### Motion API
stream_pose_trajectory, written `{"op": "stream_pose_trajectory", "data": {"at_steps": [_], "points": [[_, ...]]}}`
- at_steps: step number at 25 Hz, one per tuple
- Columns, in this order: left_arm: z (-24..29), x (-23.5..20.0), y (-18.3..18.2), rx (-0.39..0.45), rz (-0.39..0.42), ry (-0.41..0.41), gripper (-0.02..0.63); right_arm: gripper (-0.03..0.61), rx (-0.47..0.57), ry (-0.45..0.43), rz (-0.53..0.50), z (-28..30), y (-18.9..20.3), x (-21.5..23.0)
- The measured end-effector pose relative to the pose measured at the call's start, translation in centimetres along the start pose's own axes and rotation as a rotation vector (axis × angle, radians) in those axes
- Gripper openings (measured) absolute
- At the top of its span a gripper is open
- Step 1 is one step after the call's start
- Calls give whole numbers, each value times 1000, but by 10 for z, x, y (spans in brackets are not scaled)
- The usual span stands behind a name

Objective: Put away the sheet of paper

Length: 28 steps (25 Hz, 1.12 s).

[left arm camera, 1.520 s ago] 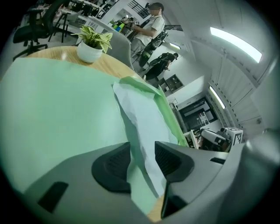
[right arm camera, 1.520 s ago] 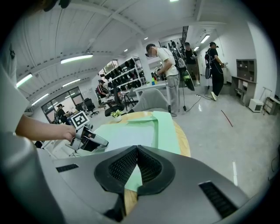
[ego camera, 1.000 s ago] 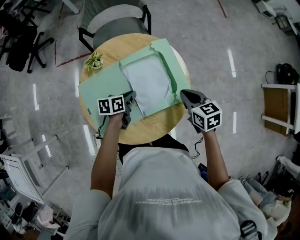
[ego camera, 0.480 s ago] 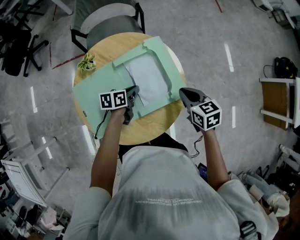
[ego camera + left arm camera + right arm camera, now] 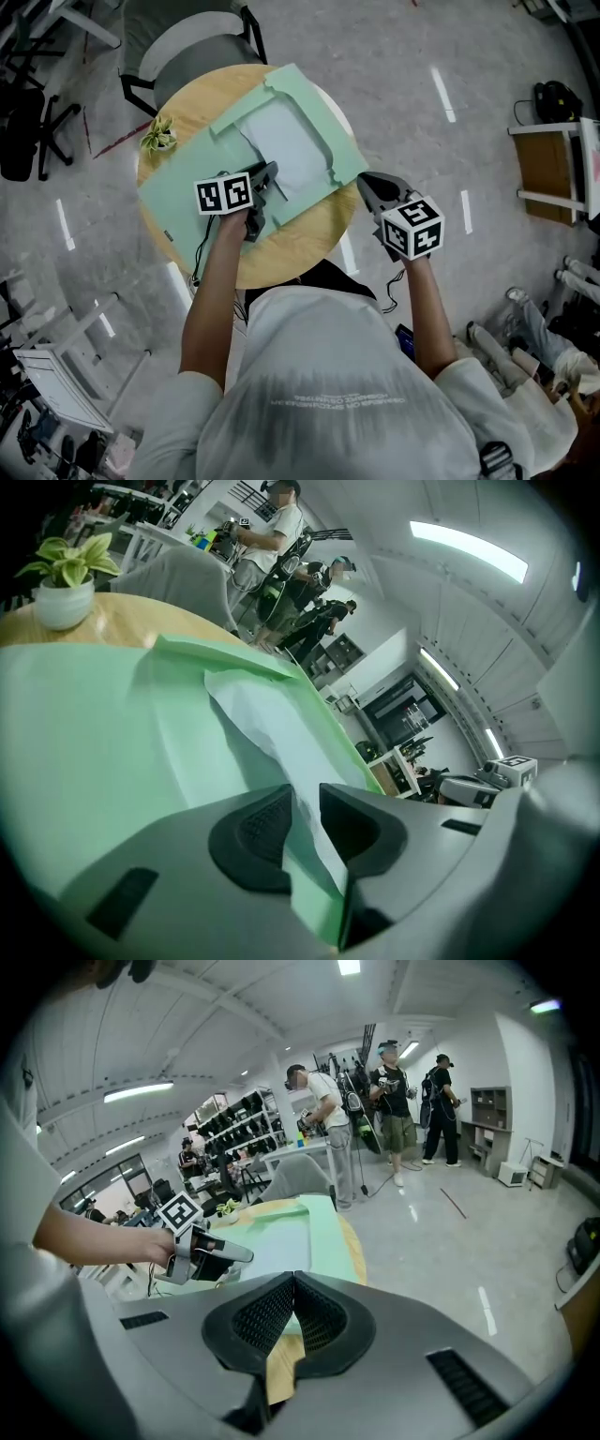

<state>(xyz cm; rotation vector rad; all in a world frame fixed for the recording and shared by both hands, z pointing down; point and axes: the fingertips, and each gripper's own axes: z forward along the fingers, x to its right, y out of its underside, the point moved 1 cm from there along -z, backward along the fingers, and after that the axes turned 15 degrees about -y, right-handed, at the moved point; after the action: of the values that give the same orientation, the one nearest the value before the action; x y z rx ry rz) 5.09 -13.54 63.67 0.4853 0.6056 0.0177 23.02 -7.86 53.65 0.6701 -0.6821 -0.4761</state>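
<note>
White sheet of paper [image 5: 281,150] lying in the open green folder [image 5: 178,192] on a round table [image 5: 291,251].
Left gripper [image 5: 303,797]: jaws just opened, slightly spread, the sheet's near edge loose between them. Right gripper [image 5: 293,1283], at the table's near right edge: jaws pressed together, empty.

Tables: one round wooden table [image 5: 281,261] is counted, at the centre of the head view.
Folders: one green folder [image 5: 178,187] is counted, lying open on it.
Sheets: one sheet of paper [image 5: 286,150] is counted, inside the folder.
Plants: one potted plant [image 5: 157,138] is counted, upper left.
Chairs: one grey chair [image 5: 187,56] is counted at the top edge.
Grippers: two are counted, the left gripper [image 5: 267,173] and the right gripper [image 5: 366,183].
Marker cubes [image 5: 223,194]: two are counted, one per gripper.
Standing people [image 5: 319,1110]: three are counted, upper centre of the right gripper view.
</note>
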Motion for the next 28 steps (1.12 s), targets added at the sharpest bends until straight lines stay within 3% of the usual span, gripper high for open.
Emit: {"op": "stream_pose_trajectory", "data": {"at_steps": [2,8,12,14,19,28], "points": [[-10,1,0,-4,35,-5,139,28,24,19,19,-6,-2,-9],[-60,-10,-5,28,198,-54,146,28,165,59,58,-17,-36,-44],[-115,-17,-31,139,310,-80,101,26,319,76,143,-36,-70,-74],[-149,-19,-49,205,387,-102,70,28,375,106,134,-46,-91,-91],[-228,-20,-91,362,642,-131,26,26,390,222,-63,-56,-130,-137],[-361,24,-150,650,858,-81,23,26,343,362,-394,-76,-183,-233]]}}
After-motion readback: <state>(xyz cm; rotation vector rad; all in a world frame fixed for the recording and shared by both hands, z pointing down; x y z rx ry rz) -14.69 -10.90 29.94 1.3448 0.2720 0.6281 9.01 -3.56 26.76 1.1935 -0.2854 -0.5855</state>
